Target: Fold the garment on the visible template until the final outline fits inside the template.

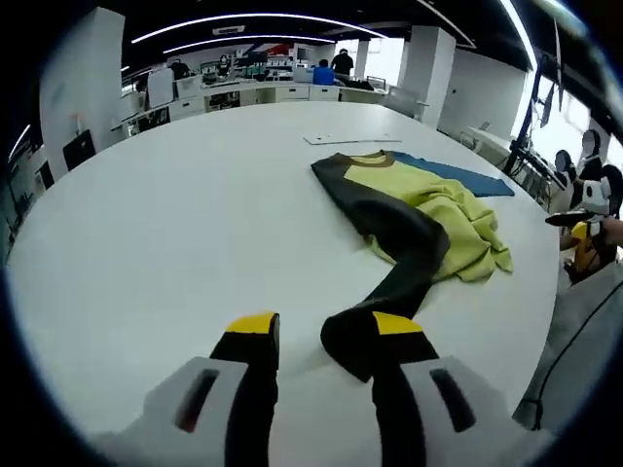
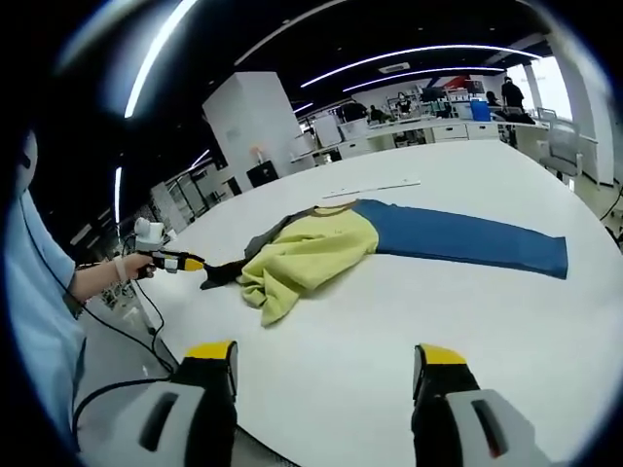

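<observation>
A crumpled yellow-green garment with dark grey sleeves (image 1: 428, 214) lies on the broad white round table (image 1: 175, 224); in the left gripper view its long axis runs from the near dark sleeve end, at the gripper, away and up-right toward the collar at the far end; one dark sleeve stretches out straight toward the camera, while the yellow body is bunched to the right of it. Beyond and partly beneath the garment lies a flat blue rectangular template sheet (image 1: 458, 175); in the right gripper view this sheet (image 2: 467, 238) extends long to the right of the garment (image 2: 307, 255), whose bunched body covers the sheet's left end.

The left gripper (image 1: 326, 336), with yellow-tipped black jaws, has its jaws apart; the sleeve end rests against the inner side of the right-hand jaw, and whether it is truly pinched cannot be told from that view; in the right gripper view, that same gripper (image 2: 185, 263), held by a hand, touches the dark sleeve tip at the table edge.

The right gripper (image 2: 326, 355) hangs spread wide above bare table, well apart from the garment, which lies ahead and left of it.
</observation>
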Demonstrator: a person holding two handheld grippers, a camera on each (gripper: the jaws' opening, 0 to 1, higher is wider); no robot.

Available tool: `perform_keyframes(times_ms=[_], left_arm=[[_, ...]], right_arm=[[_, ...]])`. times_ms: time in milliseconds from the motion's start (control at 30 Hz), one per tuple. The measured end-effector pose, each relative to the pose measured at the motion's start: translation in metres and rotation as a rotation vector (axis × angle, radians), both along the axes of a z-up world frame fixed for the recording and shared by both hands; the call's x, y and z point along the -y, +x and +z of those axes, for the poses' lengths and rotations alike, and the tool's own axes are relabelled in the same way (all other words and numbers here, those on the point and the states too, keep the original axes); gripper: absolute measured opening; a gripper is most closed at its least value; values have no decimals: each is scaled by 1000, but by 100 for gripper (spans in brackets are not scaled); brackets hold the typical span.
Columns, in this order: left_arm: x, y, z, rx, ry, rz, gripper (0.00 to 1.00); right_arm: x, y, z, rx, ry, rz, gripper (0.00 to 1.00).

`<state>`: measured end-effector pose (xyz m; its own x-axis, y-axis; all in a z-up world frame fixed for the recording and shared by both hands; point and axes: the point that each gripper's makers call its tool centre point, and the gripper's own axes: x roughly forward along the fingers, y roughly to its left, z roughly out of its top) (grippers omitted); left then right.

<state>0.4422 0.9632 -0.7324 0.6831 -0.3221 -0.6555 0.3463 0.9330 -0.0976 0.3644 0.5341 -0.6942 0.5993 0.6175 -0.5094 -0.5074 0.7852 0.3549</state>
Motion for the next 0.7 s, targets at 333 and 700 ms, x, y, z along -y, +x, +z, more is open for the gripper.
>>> perform_keyframes(times_ms=[333, 700], left_arm=[[7, -2, -4, -22, -18, -31, 8], [4, -1, 10, 11, -9, -49, 0]], right_arm=[[2, 0, 1, 3, 0, -8, 73], [0, 2, 3, 7, 1, -2, 73]])
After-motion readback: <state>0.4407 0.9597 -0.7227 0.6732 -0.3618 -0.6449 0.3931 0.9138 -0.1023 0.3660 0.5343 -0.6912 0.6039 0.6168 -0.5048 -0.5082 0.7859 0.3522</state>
